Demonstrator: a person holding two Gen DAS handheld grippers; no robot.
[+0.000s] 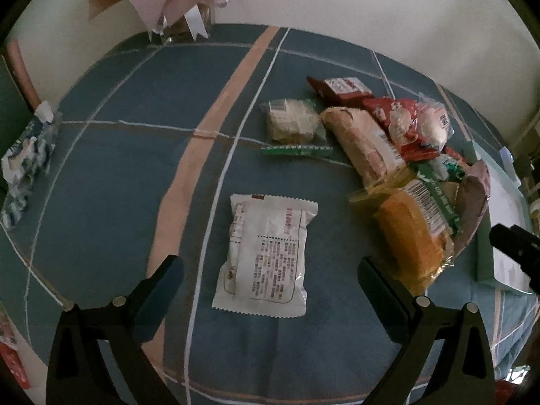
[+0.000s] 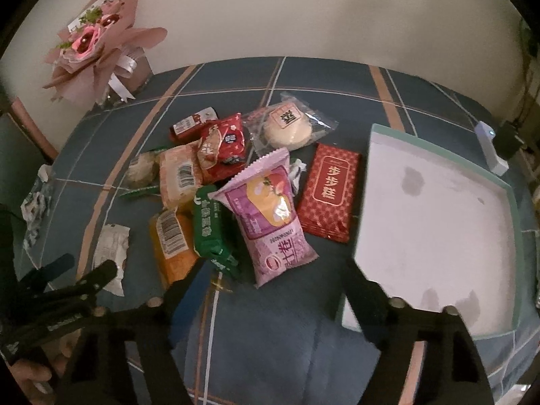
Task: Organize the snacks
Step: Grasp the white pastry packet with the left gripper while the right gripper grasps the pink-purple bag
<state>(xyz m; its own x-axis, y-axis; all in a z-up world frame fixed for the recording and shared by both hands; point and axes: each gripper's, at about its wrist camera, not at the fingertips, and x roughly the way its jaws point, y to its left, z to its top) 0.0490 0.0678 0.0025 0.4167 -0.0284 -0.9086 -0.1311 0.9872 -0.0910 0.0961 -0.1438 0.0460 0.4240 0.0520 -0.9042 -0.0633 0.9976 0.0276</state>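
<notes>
Domestic setting — a home, most likely a bedroom. The surface is a bed covered by a blue plaid sheet [image 2: 303,77] with tan stripes, set against a plain cream wall [image 2: 303,10]. A pink-wrapped flower bouquet [image 2: 98,50] stands at the bed's far left corner. Packaged snacks [image 2: 236,182] lie loose mid-bed — a shallow white box [image 2: 432,222] sits near the right edge.

Bare checked cloth [image 1: 111,175] lies open around the lone white packet [image 1: 266,256], well apart from the snack heap [image 2: 216,195]. The heap crowds the middle; the red packet [image 2: 330,192] lies just beside the shallow box [image 2: 511,202], whose floor is unobstructed. A bouquet [image 2: 98,50] blocks the far corner.
</notes>
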